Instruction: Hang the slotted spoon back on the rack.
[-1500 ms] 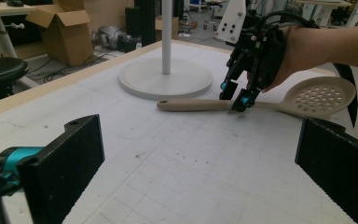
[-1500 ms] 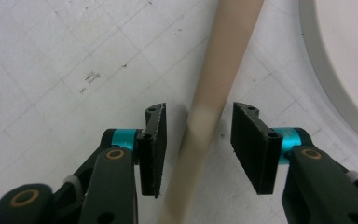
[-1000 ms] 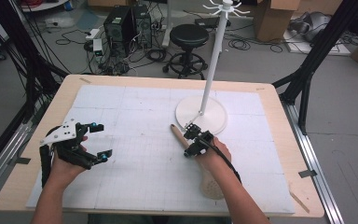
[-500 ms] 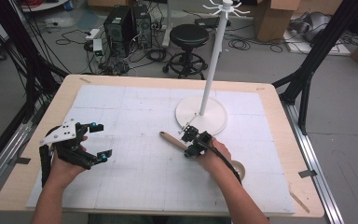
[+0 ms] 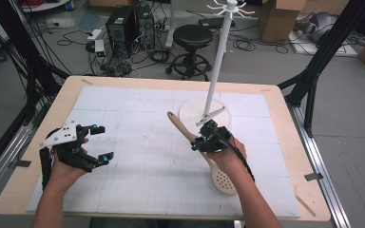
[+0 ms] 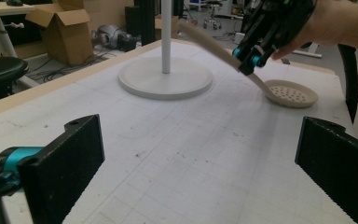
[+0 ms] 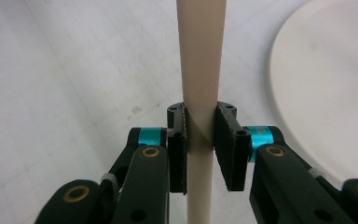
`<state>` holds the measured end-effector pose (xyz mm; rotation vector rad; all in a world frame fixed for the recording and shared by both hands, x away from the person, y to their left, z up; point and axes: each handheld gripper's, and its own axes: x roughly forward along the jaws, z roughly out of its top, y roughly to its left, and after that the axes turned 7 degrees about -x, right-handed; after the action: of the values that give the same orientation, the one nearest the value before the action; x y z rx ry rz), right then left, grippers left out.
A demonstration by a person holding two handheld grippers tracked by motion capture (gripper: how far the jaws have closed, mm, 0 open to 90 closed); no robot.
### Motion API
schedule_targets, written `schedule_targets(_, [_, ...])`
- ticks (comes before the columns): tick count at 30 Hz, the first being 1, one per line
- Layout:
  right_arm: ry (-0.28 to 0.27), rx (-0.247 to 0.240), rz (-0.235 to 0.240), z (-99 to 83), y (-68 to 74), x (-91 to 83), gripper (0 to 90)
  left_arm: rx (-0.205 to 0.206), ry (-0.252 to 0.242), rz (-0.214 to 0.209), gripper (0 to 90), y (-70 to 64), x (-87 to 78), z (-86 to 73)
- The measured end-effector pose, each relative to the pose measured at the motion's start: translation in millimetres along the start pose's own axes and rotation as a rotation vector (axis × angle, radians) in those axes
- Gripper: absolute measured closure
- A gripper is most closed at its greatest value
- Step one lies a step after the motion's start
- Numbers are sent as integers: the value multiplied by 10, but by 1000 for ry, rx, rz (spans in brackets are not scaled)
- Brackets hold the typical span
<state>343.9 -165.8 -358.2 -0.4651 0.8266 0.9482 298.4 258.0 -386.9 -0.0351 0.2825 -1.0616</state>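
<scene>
A beige slotted spoon (image 5: 180, 126) slants over the white mat. Its perforated head (image 5: 224, 181) is down near my right forearm and its handle end is raised toward the stand. My right gripper (image 5: 201, 144) is shut on the handle partway along. In the right gripper view the handle (image 7: 200, 56) is pinched between both pads (image 7: 200, 140). In the left gripper view the spoon head (image 6: 291, 94) rests on the mat, below the right gripper (image 6: 249, 58). My left gripper (image 5: 103, 142) hovers open at the left of the mat, with nothing between its jaws (image 6: 200, 163).
A white hanging stand (image 5: 217, 71) with a round base (image 5: 190, 107) stands just beyond the right gripper, hooks at its top. The base (image 6: 165, 77) also lies ahead in the left gripper view. The wooden table rim (image 5: 285, 102) borders the mat.
The right gripper has lifted and swung the spoon's handle end up toward the stand, while the head stays low near the forearm. The left gripper has not moved.
</scene>
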Motion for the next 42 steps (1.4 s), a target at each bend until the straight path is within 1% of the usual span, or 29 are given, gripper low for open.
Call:
schedule_targets(2, [-53,1,6,2,-14,-131,755,2,0,-1,17,4,-4,1])
schedule_targets(3, [-53,1,6,2,-14,-131,755,2,0,-1,17,4,-4,1])
schedule_targets(4, [-95,-1,5,10,-29,-244,755,1,4,1,17,6,-3,-1])
schedule_targets(5, [-95,-1,5,10,-29,-244,755,1,4,1,17,6,-3,-1])
schedule_targets(6, [-135,-3,7,16,-47,-338,755,2,2,2,17,2,-3,1])
schedule_targets(7, [-135,-3,7,16,-47,-338,755,2,2,2,17,2,-3,1])
schedule_targets(11, [-204,10,13,3,-102,-498,755,2,1,1,17,-7,-10,5])
schedule_targets(12, [-204,10,13,3,-102,-498,755,3,1,2,17,-7,-11,5])
schedule_targets(14, [-227,17,13,-7,-121,-550,755,4,-4,1,17,-4,-16,9])
schedule_targets(18, [-266,13,1,-5,-147,-665,754,4,-5,1,17,2,-20,11])
schedule_targets(21, [-278,8,-6,2,-158,-705,754,4,-6,2,17,1,-20,12])
schedule_targets(22, [-296,8,-6,4,-167,-739,754,1,-11,-2,17,-4,-21,14])
schedule_targets(23, [-296,8,-6,4,-167,-739,754,1,-11,-2,17,-4,-21,14])
schedule_targets(24, [-316,7,-3,2,-184,-777,754,1,-10,-4,17,-8,-19,13])
schedule_targets(29, [-327,2,-10,11,-219,-829,753,3,-11,-5,17,-11,-20,18])
schedule_targets(31, [-345,-5,-10,25,-242,-875,753,0,-13,-3,17,-9,-21,17])
schedule_targets(37, [-358,-9,-22,65,-307,-950,754,-1,-15,-3,17,-11,-20,17])
schedule_targets(40, [-360,-9,-30,106,-350,-1034,753,4,-3,-3,17,-11,-13,14])
schedule_targets(41, [-360,-9,-30,106,-350,-1034,753,4,-3,-3,17,-11,-13,14])
schedule_targets(42, [-363,-15,-35,122,-380,-1077,753,3,-11,-4,17,-14,-15,17])
